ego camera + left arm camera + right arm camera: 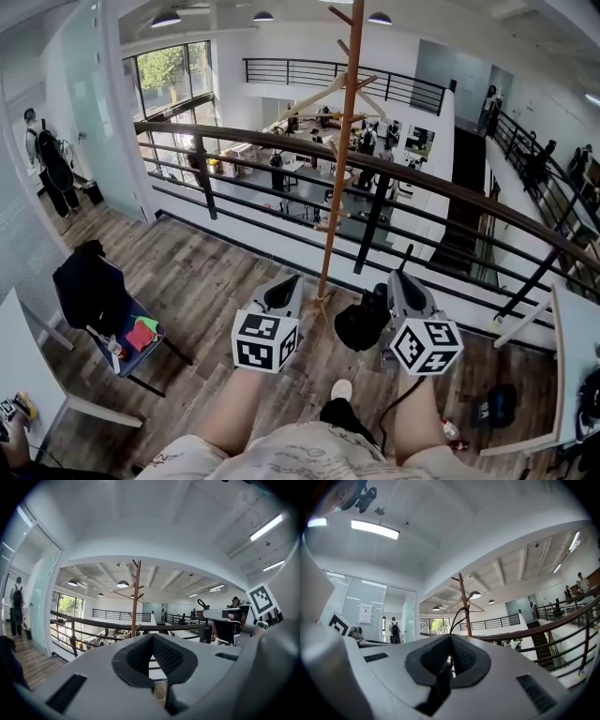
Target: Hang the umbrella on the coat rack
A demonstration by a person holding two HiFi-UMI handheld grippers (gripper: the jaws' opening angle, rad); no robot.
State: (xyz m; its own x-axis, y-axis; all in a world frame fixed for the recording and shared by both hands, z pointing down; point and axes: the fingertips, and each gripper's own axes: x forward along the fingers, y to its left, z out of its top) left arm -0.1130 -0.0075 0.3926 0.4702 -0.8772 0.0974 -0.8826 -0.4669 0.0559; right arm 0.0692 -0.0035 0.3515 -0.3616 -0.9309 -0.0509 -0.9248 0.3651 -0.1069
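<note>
The wooden coat rack (337, 159) stands just past my grippers, in front of the railing; its pole and pegs also show in the left gripper view (136, 597) and the right gripper view (463, 603). A folded black umbrella (361, 320) hangs beside my right gripper (401, 275), which is shut on it. Its thin black strap loop (457, 615) sticks up out of the jaws. My left gripper (284, 292) is left of the pole's base, shut with nothing in it. From the left gripper view, the right gripper (224, 616) appears off to the right.
A dark metal railing (375, 202) with a wooden top rail runs across behind the rack, above a lower floor. A chair (117, 323) with a black jacket stands at the left. White tables (581, 375) sit at both sides. A person with a backpack (47, 164) stands far left.
</note>
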